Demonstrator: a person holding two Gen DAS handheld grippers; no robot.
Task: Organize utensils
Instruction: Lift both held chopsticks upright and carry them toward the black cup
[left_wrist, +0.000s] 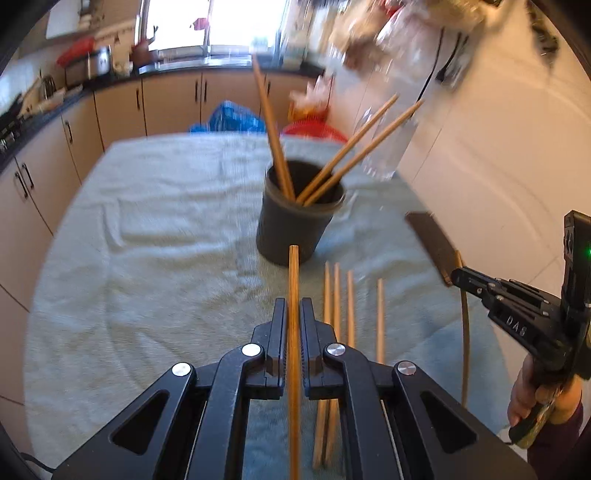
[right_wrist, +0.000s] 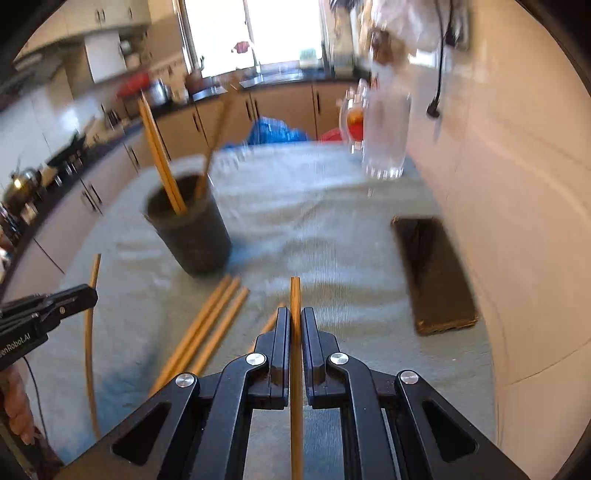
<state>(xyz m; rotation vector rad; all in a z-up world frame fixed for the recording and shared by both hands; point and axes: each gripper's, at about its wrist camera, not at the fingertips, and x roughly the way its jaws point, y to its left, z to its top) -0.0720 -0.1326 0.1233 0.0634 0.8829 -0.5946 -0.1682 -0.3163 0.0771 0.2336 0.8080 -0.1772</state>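
- Both hands loaded here: the left hand-held gripper (left_wrist: 293, 314) is clamped on a chopstick (left_wrist: 293, 288), and the right hand-held gripper (right_wrist: 294, 325) is clamped on a second stick (right_wrist: 295, 299).
- The cup (left_wrist: 295, 218) stands upright on the towel-covered tabletop (left_wrist: 147, 258), four sticks already leaning inside it; four loose sticks (left_wrist: 338, 295) lie flat just in front of it, between the two grippers.
- Pose: the left gripper sits low and near level, its stick running forward along the jaws, tip aimed at the cup's lower wall, not the mouth. The right gripper is off to the right, also low, its stick pointing past the cup's right side.
- Risk one: from this height a forward push would likely ram the wall and tip or shove the cup; the tip looks like it needs to rise above the rim first.
- Risk two: the leaning sticks fan across the opening, so an incoming tip could catch them and lever them out.
- Risk three: each grip is far down the shaft, long end free; a knock could twist the stick in the jaws.
- Risk four: a glass (right_wrist: 386, 136) and a phone (right_wrist: 432, 269) sit near the right side, so a wide swing there could hit them.
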